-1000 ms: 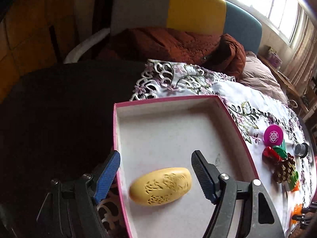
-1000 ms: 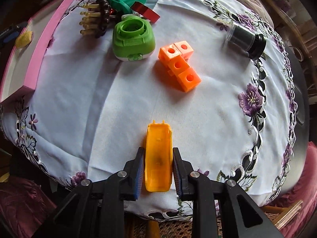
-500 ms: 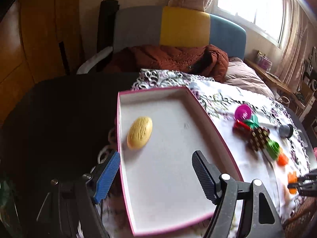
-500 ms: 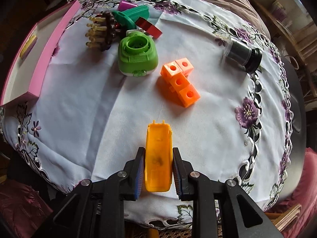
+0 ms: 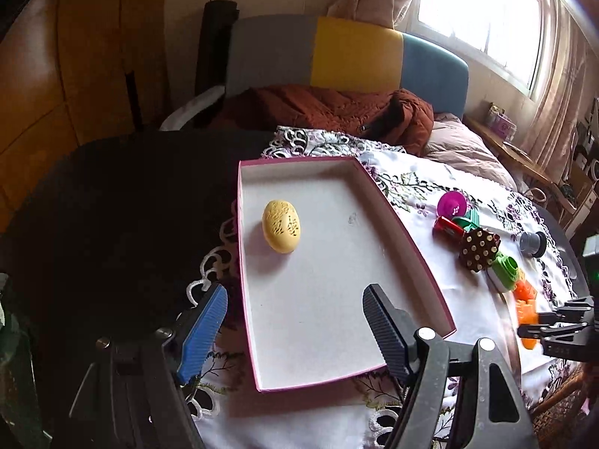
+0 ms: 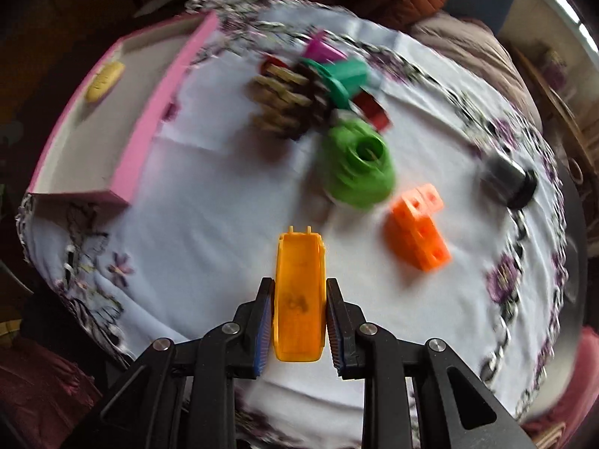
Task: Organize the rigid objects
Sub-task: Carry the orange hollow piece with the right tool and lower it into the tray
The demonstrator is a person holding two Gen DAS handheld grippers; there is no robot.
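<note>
A pink-rimmed box (image 5: 408, 241) lies on the white embroidered cloth and holds a yellow oval piece (image 5: 281, 225); both also show in the right wrist view, the box (image 6: 149, 119) at the left with the yellow piece (image 6: 104, 80) inside. My left gripper (image 5: 295, 329) is open and empty above the box's near end. My right gripper (image 6: 299, 321) is shut on an orange plastic clip (image 6: 299, 292), held above the cloth. It shows at the right edge of the left wrist view (image 5: 539, 327). Loose on the cloth are a green round piece (image 6: 357, 164), orange cubes (image 6: 417, 230) and a brown spiky brush (image 6: 288, 101).
A teal piece (image 6: 342, 75), a magenta cone (image 6: 322, 46), a red piece (image 6: 372, 110) and a dark cylinder (image 6: 509, 181) lie further back. A brown blanket (image 5: 322, 106) and a colour-block chair back (image 5: 344, 56) stand behind the table. Dark table surface (image 5: 112, 205) lies left of the box.
My left gripper has pulled back and up from the yellow piece, which stays in the box. My right gripper has lifted the orange clip and swung towards the box.
</note>
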